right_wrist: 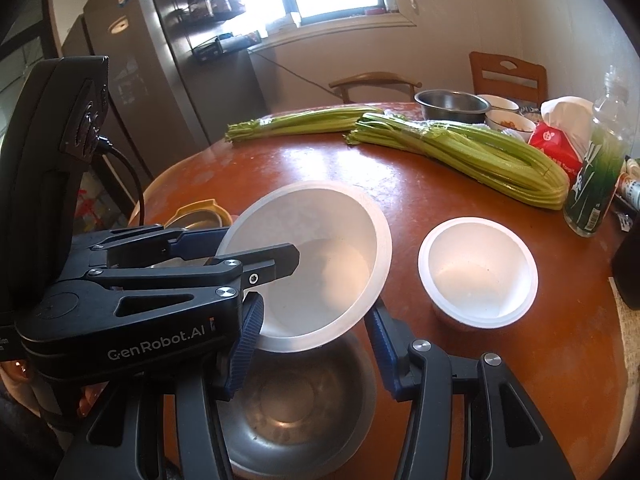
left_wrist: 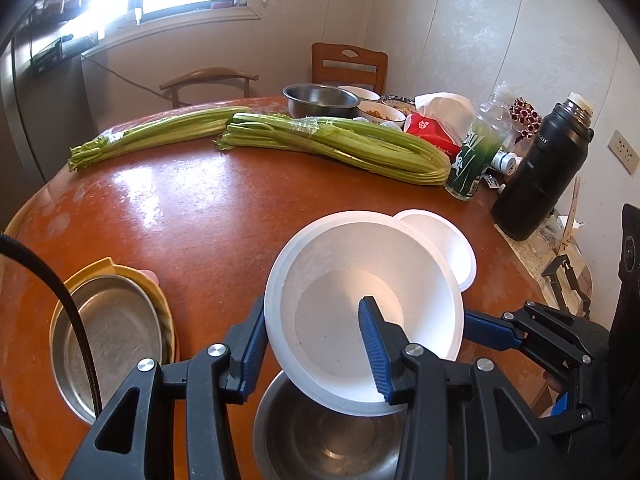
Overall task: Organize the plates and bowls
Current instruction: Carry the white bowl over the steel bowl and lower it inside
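Observation:
A large white bowl [left_wrist: 360,280] [right_wrist: 320,256] hangs tilted above a steel bowl [left_wrist: 320,444] [right_wrist: 288,416] at the table's near edge. My left gripper [left_wrist: 314,308] is shut on its wall, one finger inside and one outside; it reaches in from the left [right_wrist: 260,246] in the right wrist view. My right gripper [right_wrist: 314,312] is shut across the bowl's lower rim, and its blue finger meets the bowl's right edge [left_wrist: 480,332]. A small white bowl [left_wrist: 444,240] [right_wrist: 476,272] sits on the table just to the right. A steel plate in a yellow dish [left_wrist: 112,328] [right_wrist: 200,212] lies to the left.
Two celery bunches [left_wrist: 340,144] [right_wrist: 460,152] lie across the middle of the round brown table [left_wrist: 200,208]. At the back right stand a steel basin [left_wrist: 320,100], food bowls, a red tissue pack [left_wrist: 432,132], a green bottle [left_wrist: 476,152] and a black flask [left_wrist: 540,172]. Chairs stand behind.

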### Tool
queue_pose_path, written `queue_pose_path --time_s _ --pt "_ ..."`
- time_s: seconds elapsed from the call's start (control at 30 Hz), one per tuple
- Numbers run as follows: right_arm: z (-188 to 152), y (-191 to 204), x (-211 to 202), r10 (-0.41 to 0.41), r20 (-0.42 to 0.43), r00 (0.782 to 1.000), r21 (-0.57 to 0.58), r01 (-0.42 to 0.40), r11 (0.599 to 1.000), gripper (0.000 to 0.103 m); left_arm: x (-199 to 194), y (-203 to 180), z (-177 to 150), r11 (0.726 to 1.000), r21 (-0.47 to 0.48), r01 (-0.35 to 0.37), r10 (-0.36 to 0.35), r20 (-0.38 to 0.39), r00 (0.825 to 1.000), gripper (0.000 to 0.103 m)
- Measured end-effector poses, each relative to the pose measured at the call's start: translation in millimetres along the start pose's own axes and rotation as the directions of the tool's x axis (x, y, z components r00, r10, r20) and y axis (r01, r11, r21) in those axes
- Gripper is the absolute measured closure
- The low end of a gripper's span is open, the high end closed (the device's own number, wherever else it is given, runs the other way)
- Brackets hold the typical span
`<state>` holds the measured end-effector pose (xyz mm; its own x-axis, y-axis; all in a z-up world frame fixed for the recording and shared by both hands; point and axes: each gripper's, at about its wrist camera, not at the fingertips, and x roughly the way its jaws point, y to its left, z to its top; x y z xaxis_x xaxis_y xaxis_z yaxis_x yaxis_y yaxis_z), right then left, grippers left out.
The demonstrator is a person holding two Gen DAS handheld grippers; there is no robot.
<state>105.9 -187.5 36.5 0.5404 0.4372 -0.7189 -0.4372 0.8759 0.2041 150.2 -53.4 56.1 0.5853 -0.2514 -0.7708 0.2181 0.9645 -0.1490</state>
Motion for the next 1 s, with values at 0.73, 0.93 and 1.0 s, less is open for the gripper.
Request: queue_pose_path --time_s 0.73,0.93,1.0 --pt "-47 11 -16 0.059 -0.073 0.996 -0.025 -0.061 0.998 0.048 -20 -16 -48 1.0 0.017 -0.016 0.017 -0.04 0.999 0.058" --pt "-58 15 -11 0.065 -0.121 0.99 -0.048 -0.071 0.996 0.048 -11 -12 -62 1.0 -0.001 -0.013 0.013 -0.084 0.996 0.058" --pt "-60 17 -8 0.067 -0.137 0.988 -0.052 -0.075 0.996 0.048 -6 -10 -64 1.0 -0.011 -0.015 0.014 -0.104 0.995 0.058"
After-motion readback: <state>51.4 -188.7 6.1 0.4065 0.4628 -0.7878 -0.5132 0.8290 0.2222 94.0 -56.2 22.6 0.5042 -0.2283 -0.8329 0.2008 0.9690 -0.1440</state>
